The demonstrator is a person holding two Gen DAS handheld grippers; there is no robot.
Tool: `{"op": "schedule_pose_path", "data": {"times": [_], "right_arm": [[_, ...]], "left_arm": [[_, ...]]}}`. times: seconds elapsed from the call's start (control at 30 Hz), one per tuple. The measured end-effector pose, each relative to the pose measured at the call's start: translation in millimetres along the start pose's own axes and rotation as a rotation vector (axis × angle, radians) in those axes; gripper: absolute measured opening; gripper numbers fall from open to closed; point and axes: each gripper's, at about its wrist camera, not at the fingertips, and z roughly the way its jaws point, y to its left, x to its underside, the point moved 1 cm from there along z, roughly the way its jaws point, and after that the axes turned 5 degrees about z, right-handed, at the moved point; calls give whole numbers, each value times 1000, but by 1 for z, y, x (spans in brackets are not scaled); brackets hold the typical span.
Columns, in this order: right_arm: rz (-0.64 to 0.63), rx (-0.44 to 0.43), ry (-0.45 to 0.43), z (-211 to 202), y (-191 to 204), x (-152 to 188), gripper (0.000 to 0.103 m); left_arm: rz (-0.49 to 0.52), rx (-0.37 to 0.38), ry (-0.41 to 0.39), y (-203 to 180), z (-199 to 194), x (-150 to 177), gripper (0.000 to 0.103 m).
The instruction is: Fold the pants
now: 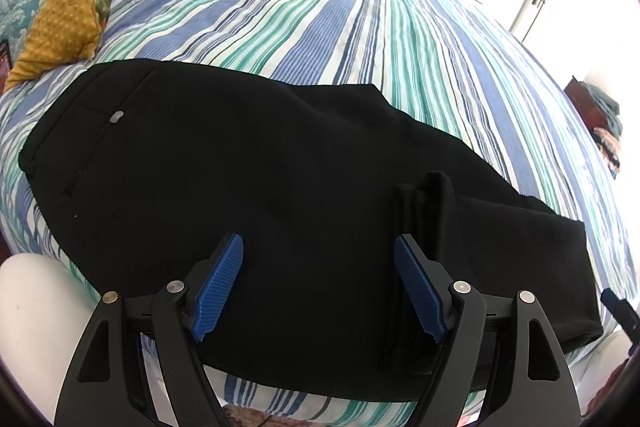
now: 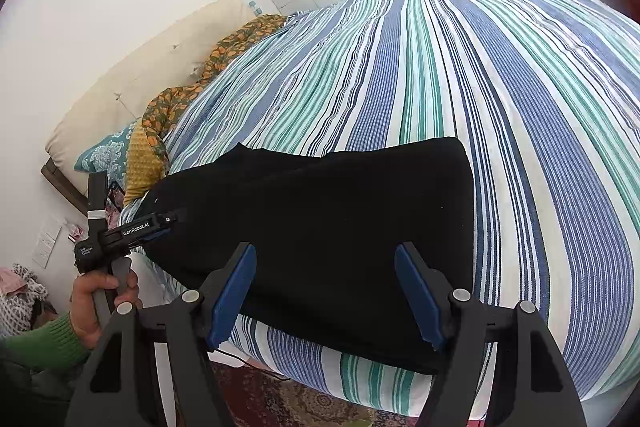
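Note:
Black pants (image 1: 256, 187) lie folded lengthwise on the striped bed, waistband and a small grey button (image 1: 116, 116) at the left, leg ends at the right. A raised fold of fabric (image 1: 434, 195) stands just beyond my left gripper's right finger. My left gripper (image 1: 319, 247) is open and empty above the pants' near edge. In the right wrist view the pants (image 2: 320, 227) lie across the bed's near edge. My right gripper (image 2: 325, 255) is open and empty above them. The left gripper (image 2: 132, 231) shows there at the pants' left end, held by a hand.
The blue, green and white striped bedspread (image 1: 360, 19) covers the bed. A mustard and floral blanket (image 1: 80, 11) and a teal pillow (image 2: 104, 155) lie at the head. A cream headboard cushion (image 2: 132, 91) is against the wall. A patterned rug (image 2: 280, 403) lies below the bed edge.

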Motion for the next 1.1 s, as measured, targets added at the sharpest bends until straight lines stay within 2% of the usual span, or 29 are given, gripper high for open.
{"op": "schedule_pose_path", "data": {"times": [1.1], "right_arm": [[-4,2,-2,0,0,-2,72]], "left_arm": [[-16,-3,-4,5,-3,1,80]]}}
